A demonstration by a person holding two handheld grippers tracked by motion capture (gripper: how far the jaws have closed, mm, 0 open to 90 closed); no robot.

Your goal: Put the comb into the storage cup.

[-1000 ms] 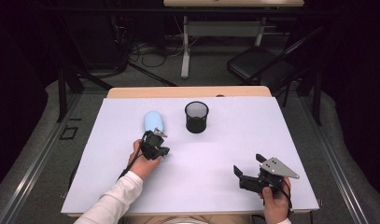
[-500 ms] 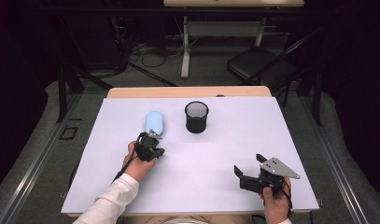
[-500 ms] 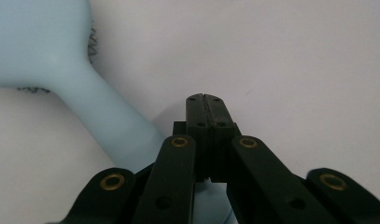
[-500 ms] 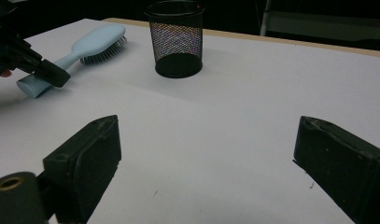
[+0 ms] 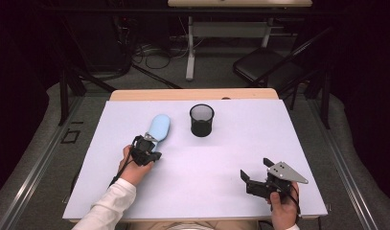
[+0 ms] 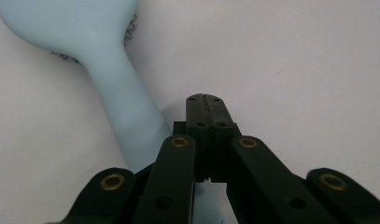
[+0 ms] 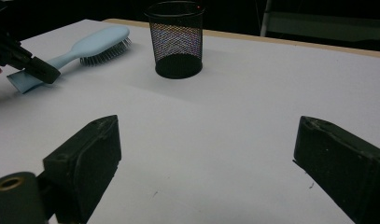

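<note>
A light blue hairbrush (image 5: 159,127) lies bristles down on the white table (image 5: 216,163), left of a black mesh cup (image 5: 201,120). My left gripper (image 5: 155,154) is at the handle end of the brush. In the left gripper view its jaws (image 6: 206,98) are pressed together with nothing between them, and the brush handle (image 6: 117,107) runs beside and under them on the left. My right gripper (image 5: 256,170) rests near the front right, open and empty. In the right gripper view its jaws (image 7: 206,154) face the cup (image 7: 176,39) and the brush (image 7: 92,44).
The table's wooden far edge (image 5: 192,94) shows behind the white sheet. Beyond it on the dark floor stand a folding chair (image 5: 264,67), desk legs and cables. Bare white surface lies between the two grippers.
My left gripper has slid a little to the left along the brush handle. The brush, the cup and my right gripper have stayed put.
</note>
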